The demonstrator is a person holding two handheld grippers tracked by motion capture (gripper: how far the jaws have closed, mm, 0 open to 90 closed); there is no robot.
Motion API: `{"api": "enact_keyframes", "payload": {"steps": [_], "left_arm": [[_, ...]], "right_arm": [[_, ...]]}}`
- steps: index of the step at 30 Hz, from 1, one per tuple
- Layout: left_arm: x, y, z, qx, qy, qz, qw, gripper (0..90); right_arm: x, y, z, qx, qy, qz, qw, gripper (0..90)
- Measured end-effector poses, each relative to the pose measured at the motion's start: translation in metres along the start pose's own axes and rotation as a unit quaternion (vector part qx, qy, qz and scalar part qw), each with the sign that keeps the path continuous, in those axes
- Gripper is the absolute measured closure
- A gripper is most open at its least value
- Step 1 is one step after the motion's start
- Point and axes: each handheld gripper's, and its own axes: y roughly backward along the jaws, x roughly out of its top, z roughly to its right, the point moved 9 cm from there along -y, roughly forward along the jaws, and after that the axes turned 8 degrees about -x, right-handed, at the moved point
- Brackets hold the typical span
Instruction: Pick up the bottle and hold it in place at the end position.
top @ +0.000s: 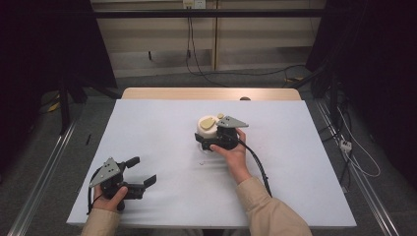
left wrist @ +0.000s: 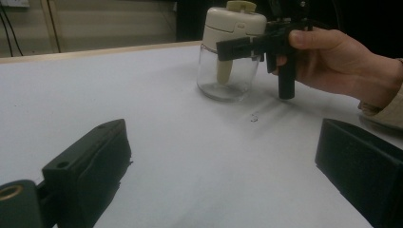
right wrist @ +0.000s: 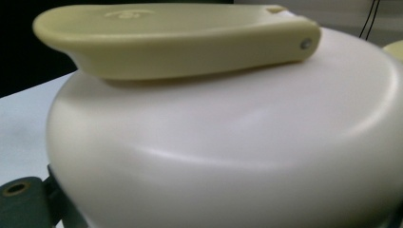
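White table lies bare across the frame's left and lower middle, open for passage; a lidded glass jar blocks the centre right.

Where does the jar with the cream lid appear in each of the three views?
High view: the jar stands at mid-table, against the right gripper.
Left gripper view: top centre, right gripper at its lid.
Right gripper view: its cream lid close up.
Shared landmark: the yellow-green lever on the lid.
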Motion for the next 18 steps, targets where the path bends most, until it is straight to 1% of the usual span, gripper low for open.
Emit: {"api": "enact_keyframes", "payload": {"steps": [2, 3, 10, 18], "left_arm": [[-0.0001, 0.0002, 0.0003, 0.001, -0.003, -0.002, 1.0, 3.8], [-0.0001, 0.0003, 0.0005, 0.001, -0.004, -0.003, 1.0, 3.9], [-0.0003, 0.0004, 0.0003, 0.001, -0.003, -0.002, 1.0, 3.8], [-0.0005, 0.0003, 0.0008, 0.002, -0.005, -0.003, 1.0, 3.8]], "right_arm": [[-0.0006, 0.0005, -0.0012, -0.002, 0.01, -0.003, 0.9999, 6.0], [-0.0007, 0.0006, -0.0013, -0.004, 0.01, -0.003, 0.9999, 6.0], [-0.0014, 0.0027, -0.0009, -0.004, 0.009, -0.006, 0.9999, 5.7], [-0.0042, 0.0034, -0.0004, -0.004, 0.005, -0.019, 0.9998, 5.0]]}}
